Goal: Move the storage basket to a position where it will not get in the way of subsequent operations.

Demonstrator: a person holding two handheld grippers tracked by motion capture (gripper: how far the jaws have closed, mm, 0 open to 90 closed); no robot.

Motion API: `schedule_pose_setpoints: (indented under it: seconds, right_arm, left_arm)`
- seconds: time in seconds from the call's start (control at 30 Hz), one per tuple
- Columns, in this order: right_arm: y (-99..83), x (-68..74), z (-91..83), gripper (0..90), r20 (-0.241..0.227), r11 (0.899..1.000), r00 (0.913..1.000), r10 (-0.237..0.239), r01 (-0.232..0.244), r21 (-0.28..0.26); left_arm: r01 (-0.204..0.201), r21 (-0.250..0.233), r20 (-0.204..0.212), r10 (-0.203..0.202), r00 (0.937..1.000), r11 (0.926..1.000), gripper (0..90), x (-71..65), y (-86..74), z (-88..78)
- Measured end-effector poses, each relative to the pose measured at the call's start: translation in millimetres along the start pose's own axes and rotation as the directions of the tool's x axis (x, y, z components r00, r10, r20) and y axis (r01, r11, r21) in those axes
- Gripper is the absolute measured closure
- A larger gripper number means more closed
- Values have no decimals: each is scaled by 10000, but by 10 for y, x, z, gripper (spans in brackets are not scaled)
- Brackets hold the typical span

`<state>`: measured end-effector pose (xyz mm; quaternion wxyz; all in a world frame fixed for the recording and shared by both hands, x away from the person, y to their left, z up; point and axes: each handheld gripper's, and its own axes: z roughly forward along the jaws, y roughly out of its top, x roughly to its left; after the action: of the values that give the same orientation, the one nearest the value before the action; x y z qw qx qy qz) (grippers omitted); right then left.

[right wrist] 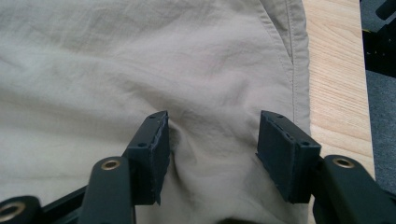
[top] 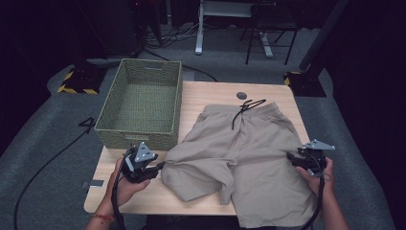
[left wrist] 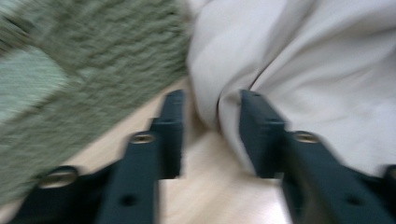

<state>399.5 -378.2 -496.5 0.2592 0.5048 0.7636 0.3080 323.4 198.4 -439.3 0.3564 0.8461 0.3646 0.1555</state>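
1. Jaws of our left gripper (top: 160,166) stand apart at the hem of the shorts (top: 244,158). In the left gripper view a fold of cloth lies between them, but that view is blurred and we cannot tell whether the pads press on it.
2. Our left hand (top: 125,184) sits near the bench's (top: 215,93) front left corner, just in front of the woven basket (top: 143,103) that fills the far left corner.
3. We see the shorts spread flat across the bench's right half, waistband and black drawstring (top: 246,108) toward the far edge, legs running to the front edge. The left leg is folded over; the right leg's hem overhangs the front edge.
4. Our right gripper (top: 292,158) is released at the shorts' right side seam, pads resting on bunched cloth without pinching it.
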Motion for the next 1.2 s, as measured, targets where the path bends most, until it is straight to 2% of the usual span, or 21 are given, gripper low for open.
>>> schedule_pose_setpoints:
  seconds: [0.07, 0.13, 0.2, 0.27, 0.3, 0.37, 0.4, 0.43, 0.53, 0.6, 0.67, 0.7, 0.8, 0.83, 0.87, 0.93, 1.0, 1.03, 1.1, 1.13, 1.2]
  right_arm:
    - [-1, 12, -9, 410, 84, 10000, 10000, -31, 31, 53]
    - [2, 43, -44, 366, 58, 9994, 9997, -229, 228, 267]
    - [-7, 99, -102, 356, -314, 9991, 9987, -408, 412, 133]
    - [-20, 170, -168, 324, -879, 9979, 9941, -639, 630, -122]
    - [-21, 204, -190, 323, -1002, 9969, 9920, -771, 753, -225]
    - [-6, 328, -235, 311, -1481, 9932, 9827, -1109, 1044, -507]
    - [8, 392, -236, 307, -1705, 9912, 9773, -1258, 1167, -626]
    - [26, 462, -225, 301, -1878, 9886, 9714, -1453, 1348, -676]
    - [71, 660, -159, 289, -2334, 9800, 9519, -1985, 1902, -579]
    - [94, 735, -101, 291, -2827, 9810, 9394, -1939, 1873, -505]
    - [120, 768, -13, 289, -3385, 9873, 9276, -1578, 1538, -388]
    - [135, 778, 31, 288, -3395, 9881, 9283, -1515, 1517, -260]
    - [234, 797, 194, 295, -2930, 9903, 9463, -1363, 1380, -151]
    - [265, 804, 221, 302, -2813, 9910, 9507, -1304, 1332, -90]
    - [304, 818, 253, 316, -2642, 9897, 9545, -1387, 1431, -23]
    - [382, 839, 328, 338, -2622, 9893, 9547, -1408, 1456, -9]
    - [471, 862, 401, 368, -2428, 9917, 9627, -1199, 1273, 152]
    - [521, 874, 438, 372, -2339, 9912, 9647, -1214, 1303, 230]
    - [612, 869, 530, 376, -2266, 9927, 9683, -1054, 1159, 337]
    - [656, 855, 579, 377, -2189, 9933, 9706, -998, 1100, 352]
    - [749, 824, 687, 387, -1946, 9954, 9775, -815, 897, 342]
  left_arm:
    - [-214, -16, 280, 214, 9994, 9998, 473, -95, -21, 44]
    - [-479, -154, 749, 489, 9960, 9987, 395, -246, -5, 90]
    - [-1029, -120, 866, 1036, 9908, 9946, 317, -416, 37, 140]
    - [-1533, -227, 1382, 1550, 9782, 9879, 301, -624, 89, 214]
    - [-1787, -257, 1781, 1804, 9673, 9836, 298, -754, 121, 266]
    - [-2225, -305, 2402, 2233, 9447, 9744, 331, -921, 168, 367]
    - [-2352, -225, 2500, 2333, 9397, 9717, 384, -979, 191, 432]
    - [-2454, -48, 2502, 2388, 9383, 9694, 387, -1021, 220, 526]
    - [-2169, 218, 2746, 2027, 9399, 9760, 342, -1011, 266, 710]
    - [-2018, 211, 3055, 1859, 9339, 9792, 319, -984, 292, 832]
    - [-2136, 113, 3202, 1988, 9262, 9769, 272, -966, 301, 902]
    - [-2134, 176, 3183, 1968, 9273, 9768, 272, -941, 302, 947]
    - [-2079, 397, 2967, 1872, 9364, 9773, 331, -883, 308, 1031]
    - [-2102, 459, 2886, 1885, 9387, 9766, 364, -865, 312, 1055]
    - [-2023, 652, 2733, 1774, 9454, 9772, 412, -839, 321, 1096]
    - [-1933, 683, 2640, 1692, 9496, 9788, 472, -784, 352, 1121]
    - [-2133, 852, 2297, 1892, 9547, 9733, 590, -726, 403, 1143]
    - [-2271, 922, 2375, 2000, 9506, 9695, 612, -687, 428, 1153]
    - [-2480, 1035, 2392, 2179, 9462, 9632, 718, -648, 457, 1160]
    - [-2548, 1051, 2414, 2239, 9443, 9613, 741, -636, 467, 1164]
    - [-2619, 1150, 2357, 2298, 9443, 9582, 813, -619, 476, 1161]
